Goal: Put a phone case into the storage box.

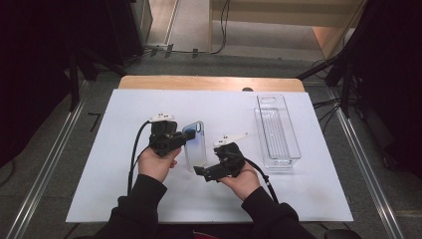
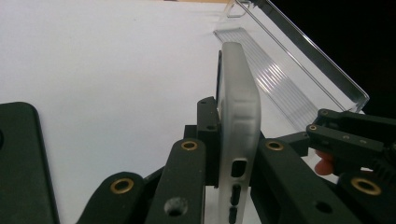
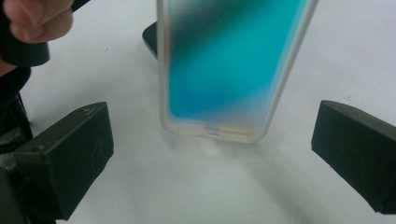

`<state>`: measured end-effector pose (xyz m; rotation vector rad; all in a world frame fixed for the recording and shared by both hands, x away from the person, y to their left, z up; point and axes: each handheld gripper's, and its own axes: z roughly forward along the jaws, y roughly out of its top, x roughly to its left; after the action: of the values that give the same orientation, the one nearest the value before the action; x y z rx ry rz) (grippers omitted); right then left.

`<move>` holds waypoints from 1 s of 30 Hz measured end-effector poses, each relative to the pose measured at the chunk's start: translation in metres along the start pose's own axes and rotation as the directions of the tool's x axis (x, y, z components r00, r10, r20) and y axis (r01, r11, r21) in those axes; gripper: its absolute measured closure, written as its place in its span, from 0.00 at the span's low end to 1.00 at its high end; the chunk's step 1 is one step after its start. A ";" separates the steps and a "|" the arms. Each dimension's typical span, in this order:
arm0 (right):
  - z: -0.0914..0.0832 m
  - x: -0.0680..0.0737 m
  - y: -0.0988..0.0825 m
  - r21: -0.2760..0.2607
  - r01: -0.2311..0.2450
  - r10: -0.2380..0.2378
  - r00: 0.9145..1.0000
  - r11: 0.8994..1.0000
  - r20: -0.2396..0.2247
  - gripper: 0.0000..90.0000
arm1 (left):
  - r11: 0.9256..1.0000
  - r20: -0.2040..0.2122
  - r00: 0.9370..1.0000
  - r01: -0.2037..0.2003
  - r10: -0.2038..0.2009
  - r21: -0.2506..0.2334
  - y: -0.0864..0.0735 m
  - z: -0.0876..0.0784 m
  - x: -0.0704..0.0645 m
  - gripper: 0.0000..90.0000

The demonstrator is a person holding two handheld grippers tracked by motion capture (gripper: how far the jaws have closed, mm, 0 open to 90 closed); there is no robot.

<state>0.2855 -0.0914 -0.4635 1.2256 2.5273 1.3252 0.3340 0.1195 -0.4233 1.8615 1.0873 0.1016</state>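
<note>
Phone case (image 1: 195,144), frosted with a blue sheen, stands on edge pinched between the left gripper's (image 1: 185,138) shut jaws, just ahead of the right gripper (image 1: 199,172), whose jaws are spread wide, probably so it can take the free end.

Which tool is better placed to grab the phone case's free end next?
Right: the right tool is open, its jaws either side of the phone case, not touching. The left tool already clamps it.
</note>
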 end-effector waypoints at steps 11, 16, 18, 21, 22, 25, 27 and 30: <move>-0.001 -0.004 0.001 -0.034 -0.034 0.035 0.999 0.999 0.031 0.00 | 0.999 0.028 0.999 -0.021 0.022 -0.029 -0.002 0.005 -0.003 0.95; -0.001 -0.004 0.002 -0.069 -0.055 0.060 0.996 0.996 0.067 0.00 | 1.000 0.040 0.999 -0.017 0.018 -0.023 -0.003 0.007 -0.010 0.95; -0.002 -0.004 0.003 -0.085 -0.066 0.072 0.994 0.994 0.076 0.00 | 1.000 0.049 0.999 -0.015 0.016 -0.020 -0.004 0.008 -0.013 0.95; -0.004 -0.004 0.005 -0.102 -0.071 0.079 0.993 0.992 0.084 0.00 | 1.000 0.057 0.998 -0.014 0.015 -0.013 -0.005 0.010 -0.018 0.95; -0.004 -0.003 0.005 -0.106 -0.079 0.088 0.993 0.991 0.084 0.00 | 1.000 0.065 0.998 -0.011 0.012 -0.008 -0.006 0.011 -0.019 0.95; -0.006 -0.004 0.007 -0.116 -0.080 0.092 0.990 0.990 0.103 0.00 | 1.000 0.069 0.998 -0.008 0.008 0.000 -0.007 0.012 -0.021 0.95; -0.006 -0.005 0.008 -0.123 -0.087 0.101 0.989 0.989 0.110 0.00 | 1.000 0.079 0.997 0.000 0.000 0.003 -0.008 0.014 -0.024 0.95; -0.005 -0.006 0.008 -0.130 -0.100 0.114 0.987 0.987 0.110 0.00 | 1.000 0.085 0.996 -0.005 0.004 0.006 -0.009 0.015 -0.028 0.95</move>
<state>0.2931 -0.0962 -0.4561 1.3868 2.2931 1.3650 0.3183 0.0906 -0.4280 1.8571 1.0262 0.0211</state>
